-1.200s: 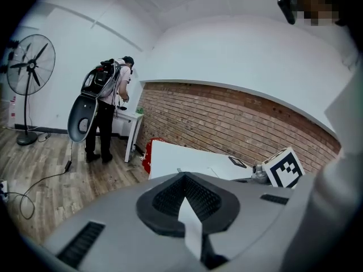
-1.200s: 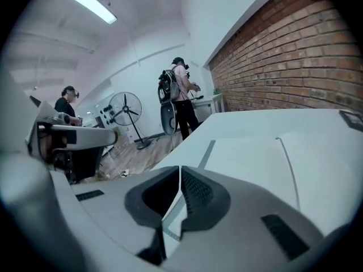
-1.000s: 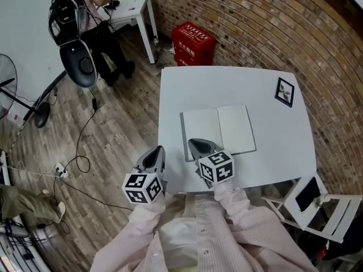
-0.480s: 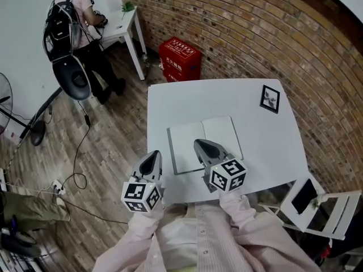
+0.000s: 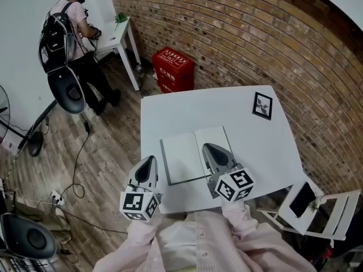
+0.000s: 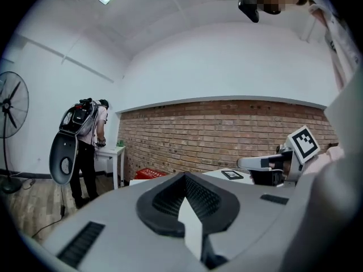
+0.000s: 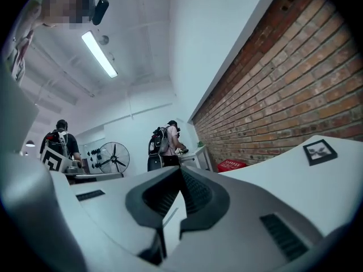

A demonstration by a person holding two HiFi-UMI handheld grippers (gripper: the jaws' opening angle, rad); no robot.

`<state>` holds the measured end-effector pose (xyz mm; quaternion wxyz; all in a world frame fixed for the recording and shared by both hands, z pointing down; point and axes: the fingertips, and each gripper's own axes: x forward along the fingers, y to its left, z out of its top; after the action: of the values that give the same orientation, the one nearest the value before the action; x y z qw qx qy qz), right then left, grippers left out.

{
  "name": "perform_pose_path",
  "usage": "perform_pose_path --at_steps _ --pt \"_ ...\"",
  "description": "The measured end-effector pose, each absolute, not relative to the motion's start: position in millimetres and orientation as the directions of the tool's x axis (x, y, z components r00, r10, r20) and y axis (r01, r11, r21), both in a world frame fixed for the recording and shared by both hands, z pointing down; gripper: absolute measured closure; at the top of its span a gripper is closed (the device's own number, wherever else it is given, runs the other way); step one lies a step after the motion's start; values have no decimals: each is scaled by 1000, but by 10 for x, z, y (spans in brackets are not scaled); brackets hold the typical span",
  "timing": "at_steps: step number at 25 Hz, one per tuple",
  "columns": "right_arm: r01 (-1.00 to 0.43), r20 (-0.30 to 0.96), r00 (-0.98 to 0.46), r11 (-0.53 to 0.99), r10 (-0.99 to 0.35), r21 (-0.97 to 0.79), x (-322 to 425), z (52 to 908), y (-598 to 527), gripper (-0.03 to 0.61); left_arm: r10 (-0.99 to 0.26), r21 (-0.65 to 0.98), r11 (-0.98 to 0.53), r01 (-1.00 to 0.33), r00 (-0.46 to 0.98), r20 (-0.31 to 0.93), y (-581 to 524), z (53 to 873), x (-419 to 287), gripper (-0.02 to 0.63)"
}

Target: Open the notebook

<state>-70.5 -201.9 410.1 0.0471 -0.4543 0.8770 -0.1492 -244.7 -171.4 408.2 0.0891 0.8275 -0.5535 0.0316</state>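
Already the notebook [image 5: 193, 154] lies open and flat at the near left of the counter [image 5: 258, 146], the left tool [image 5: 148, 161] and right tool [image 5: 212, 149] both closed and empty above it — a careless dip of the right one could crease a page.

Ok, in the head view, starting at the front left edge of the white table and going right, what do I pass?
left hand-held gripper → notebook, lying open → framed picture → folding chair, off the table's right edge
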Motion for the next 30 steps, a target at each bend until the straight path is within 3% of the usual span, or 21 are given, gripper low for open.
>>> perform_pose_path --at_steps 30 --pt "-854 40 -489 468 -872 -227 -228 4065 -2039 575 -935 89 -316 -945 326 139 -1755 4083 -2403 621"
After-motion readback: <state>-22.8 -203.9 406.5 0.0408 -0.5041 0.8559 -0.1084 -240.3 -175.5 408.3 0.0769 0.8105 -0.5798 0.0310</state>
